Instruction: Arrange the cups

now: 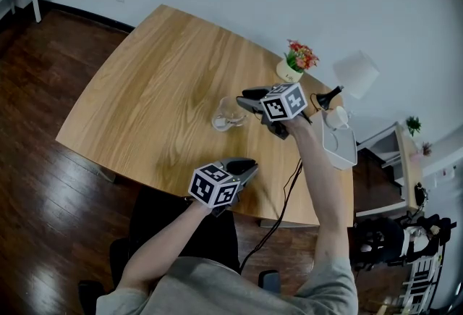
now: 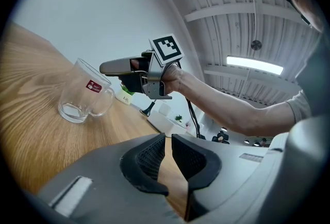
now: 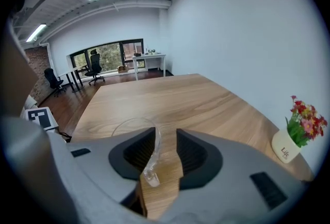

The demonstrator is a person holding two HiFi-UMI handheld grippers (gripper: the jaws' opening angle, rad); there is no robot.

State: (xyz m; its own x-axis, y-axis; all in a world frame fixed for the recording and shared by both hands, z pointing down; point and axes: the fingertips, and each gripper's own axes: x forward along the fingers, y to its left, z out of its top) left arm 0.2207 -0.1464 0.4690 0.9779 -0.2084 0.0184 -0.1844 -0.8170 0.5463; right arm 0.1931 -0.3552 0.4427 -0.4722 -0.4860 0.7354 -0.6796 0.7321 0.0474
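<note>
Evidently for placing, the glass mug (image 1: pixel 228 115) is stood upright on the table (image 1: pixel 159 74), its wall straddled but not pinched by the spread right gripper (image 3: pixel 166 140), while the near-closed, empty left gripper (image 2: pixel 168 140) is held aside.

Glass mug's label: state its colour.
Red label with white print, clearest in the left gripper view.
</note>
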